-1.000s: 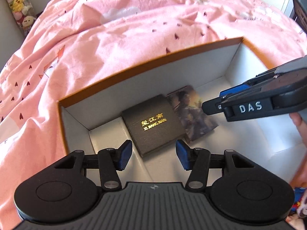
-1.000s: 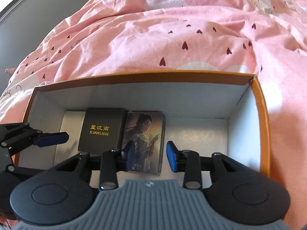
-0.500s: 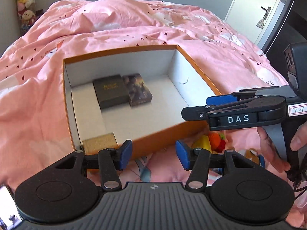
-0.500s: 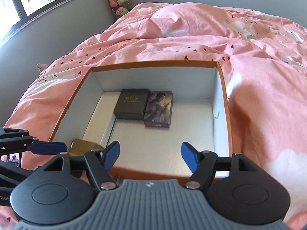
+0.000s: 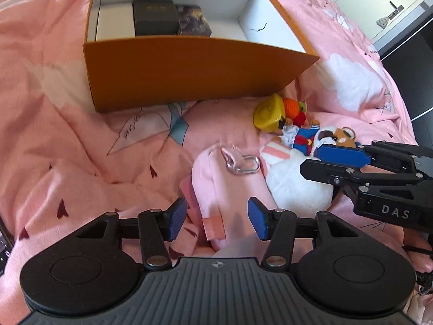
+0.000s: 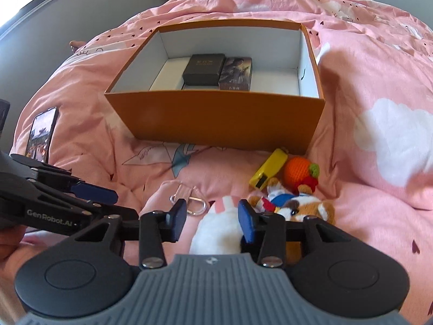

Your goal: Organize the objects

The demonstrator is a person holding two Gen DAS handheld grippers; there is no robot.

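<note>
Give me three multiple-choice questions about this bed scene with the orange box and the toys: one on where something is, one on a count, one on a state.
1. Where does the yellow toy lie?
A. on the bedspread by the orange box's near wall
B. inside the box
C. on the phone

2. How many flat packs lie in the box?
A. one
B. two
C. four

3. How is the left gripper?
A. shut on the keyring
B. shut on the phone
C. open, holding nothing

A: it rests just outside the wall.
B: the black pack and the picture pack lie side by side.
C: its pads stand apart.

left tongs [image 5: 217, 220] parted over pink pouch [image 5: 232, 189] | orange box [image 5: 189, 73] beyond | right tongs [image 5: 322, 159] over white plush [image 5: 295, 181]
</note>
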